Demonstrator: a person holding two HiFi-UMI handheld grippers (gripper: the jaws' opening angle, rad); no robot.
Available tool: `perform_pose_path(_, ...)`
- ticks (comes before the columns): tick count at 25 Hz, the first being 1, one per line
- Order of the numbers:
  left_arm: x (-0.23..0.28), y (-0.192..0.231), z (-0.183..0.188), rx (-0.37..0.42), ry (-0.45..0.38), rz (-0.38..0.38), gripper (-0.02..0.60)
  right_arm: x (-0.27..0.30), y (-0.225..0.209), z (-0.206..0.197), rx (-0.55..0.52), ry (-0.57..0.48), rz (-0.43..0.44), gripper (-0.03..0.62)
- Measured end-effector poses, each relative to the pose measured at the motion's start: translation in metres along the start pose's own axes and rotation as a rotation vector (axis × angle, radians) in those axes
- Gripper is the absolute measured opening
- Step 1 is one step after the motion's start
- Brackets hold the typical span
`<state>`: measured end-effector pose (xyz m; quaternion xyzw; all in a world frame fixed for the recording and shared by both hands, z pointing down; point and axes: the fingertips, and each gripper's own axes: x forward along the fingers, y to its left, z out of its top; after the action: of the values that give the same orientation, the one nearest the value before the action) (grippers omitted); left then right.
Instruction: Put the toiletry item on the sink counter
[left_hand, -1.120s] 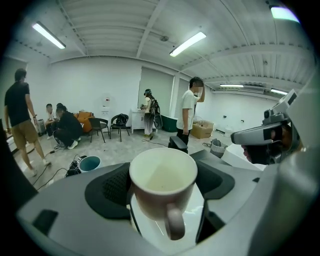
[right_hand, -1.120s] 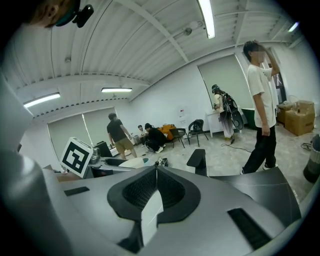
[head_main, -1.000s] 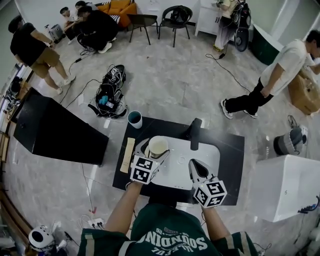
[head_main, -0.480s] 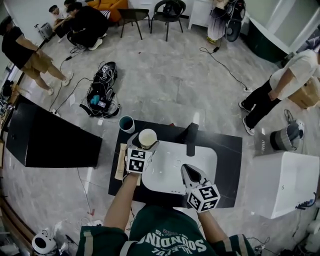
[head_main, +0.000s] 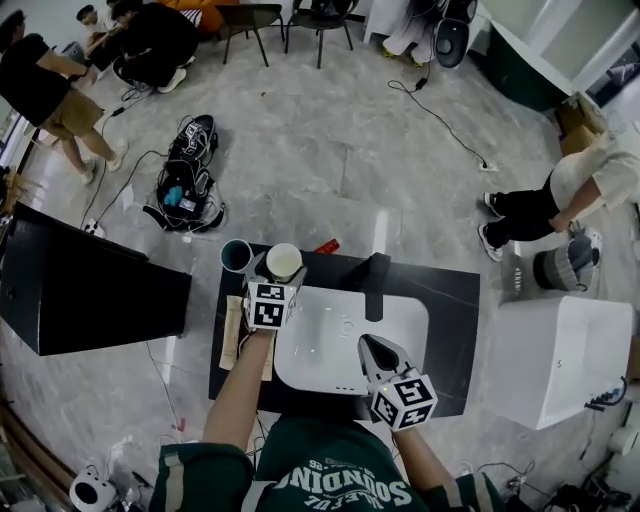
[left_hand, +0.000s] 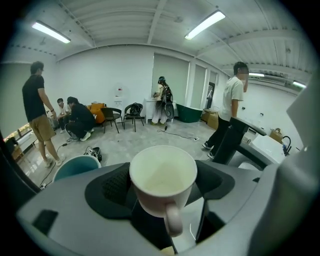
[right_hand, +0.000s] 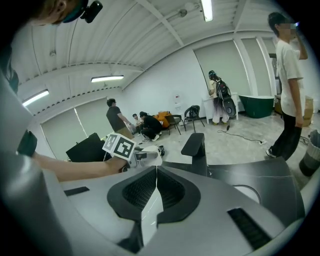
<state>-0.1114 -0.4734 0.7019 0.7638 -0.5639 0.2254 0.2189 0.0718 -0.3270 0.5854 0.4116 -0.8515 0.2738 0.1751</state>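
A cream mug (head_main: 284, 262) sits between the jaws of my left gripper (head_main: 279, 276), which is shut on it over the black counter's (head_main: 450, 330) back left part. In the left gripper view the mug (left_hand: 162, 182) has its handle turned toward the camera, and a teal cup (left_hand: 75, 166) stands just left of it. In the head view this teal cup (head_main: 236, 255) stands at the counter's back left corner. My right gripper (head_main: 374, 349) hangs over the front right of the white basin (head_main: 330, 345), jaws shut together with nothing between them.
A black faucet (head_main: 375, 272) stands behind the basin. A pale flat strip (head_main: 231, 335) lies along the counter's left edge. A black cabinet (head_main: 80, 290) stands to the left and a white tub (head_main: 560, 360) to the right. A backpack (head_main: 185, 185) lies on the floor, with people around.
My left gripper has carried the mug from over the basin's left rim back toward the counter's rear left corner, next to the teal cup. The right gripper has stayed shut near the basin's front.
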Motion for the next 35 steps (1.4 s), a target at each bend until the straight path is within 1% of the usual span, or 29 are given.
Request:
perform_pose_path(2, 0.005, 0.005, 0.001, 0.010, 0.001, 0.007, 0.411, 0.003, -0.003, -0.001, 0.002, 0.006, -0.003, 0.041)
perform_pose_path(4, 0.010, 0.008, -0.003, 0.000, 0.012, 0.010, 0.411, 0.004, -0.006, -0.001, 0.006, 0.011, -0.007, 0.041)
perform_pose_path(8, 0.022, 0.007, -0.024, 0.005, 0.049, 0.003, 0.411, 0.004, -0.009, -0.003, 0.012, 0.021, -0.015, 0.041)
perform_pose_path(11, 0.020, 0.001, -0.034, 0.010, 0.070, -0.012, 0.411, 0.003, -0.009, -0.006, 0.017, 0.025, -0.015, 0.041)
perform_pose_path(13, 0.018, -0.001, -0.037, 0.012, 0.073, -0.012, 0.411, 0.002, -0.009, -0.008, 0.017, 0.025, -0.014, 0.041)
perform_pose_path(17, 0.021, -0.002, -0.044, 0.051, 0.072, -0.007, 0.411, 0.001, -0.005, -0.011, 0.015, 0.026, -0.010, 0.041)
perform_pose_path(22, 0.022, -0.002, -0.042, 0.042, 0.068, -0.021, 0.411, -0.004, 0.002, -0.014, 0.020, 0.025, 0.000, 0.041)
perform_pose_path(25, 0.019, -0.001, -0.045, 0.057, 0.080, -0.012, 0.413, -0.008, 0.005, -0.017, 0.023, 0.023, 0.003, 0.041)
perform_pose_path(30, -0.002, -0.004, -0.037, 0.041, 0.045, 0.019, 0.413, -0.018, 0.008, -0.018, 0.028, 0.012, 0.006, 0.041)
perform_pose_path(32, -0.015, -0.006, -0.036, 0.020, 0.027, 0.031, 0.413, -0.022, 0.011, -0.019, 0.028, 0.004, 0.010, 0.041)
perform_pose_path(34, -0.033, -0.012, -0.033, -0.001, 0.002, 0.029, 0.411, -0.027, 0.014, -0.018, 0.023, -0.008, 0.013, 0.041)
perform_pose_path(35, -0.044, -0.016, -0.029, 0.001, -0.017, 0.024, 0.407, -0.030, 0.016, -0.018, 0.021, -0.014, 0.014, 0.041)
